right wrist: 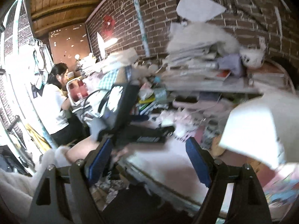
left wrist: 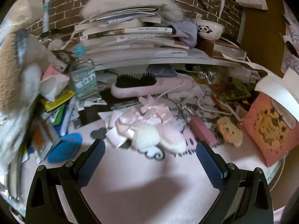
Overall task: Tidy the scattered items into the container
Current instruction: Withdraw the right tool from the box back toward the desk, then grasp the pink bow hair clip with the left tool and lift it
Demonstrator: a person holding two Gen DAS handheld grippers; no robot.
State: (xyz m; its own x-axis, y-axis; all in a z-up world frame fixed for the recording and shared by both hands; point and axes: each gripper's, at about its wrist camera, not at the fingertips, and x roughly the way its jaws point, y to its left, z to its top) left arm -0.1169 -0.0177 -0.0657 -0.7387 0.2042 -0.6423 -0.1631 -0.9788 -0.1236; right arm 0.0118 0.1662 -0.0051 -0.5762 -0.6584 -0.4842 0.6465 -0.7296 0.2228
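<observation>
In the left wrist view my left gripper (left wrist: 150, 155) hangs open over a pink desk mat (left wrist: 149, 186), nothing between its blue pads (left wrist: 93, 160). Just ahead of the fingertips lies a fluffy pink-and-white plush with satin ribbons (left wrist: 149, 125). Scattered around it are a pink hairbrush (left wrist: 134, 85), a pink box (left wrist: 202, 132), a small yellow plush (left wrist: 229, 130) and a blue case (left wrist: 65, 147). The right wrist view is blurred; my right gripper (right wrist: 149, 156) is open and empty near the desk's front edge (right wrist: 158, 179). I cannot tell which thing is the container.
A pink printed bag (left wrist: 271, 127) and a white paper strip (left wrist: 276, 91) stand at the right. A water bottle (left wrist: 84, 76) stands left of the brush. A shelf holds stacked books (left wrist: 130, 35) and a panda bowl (left wrist: 209, 29). A person (right wrist: 56, 97) sits far left.
</observation>
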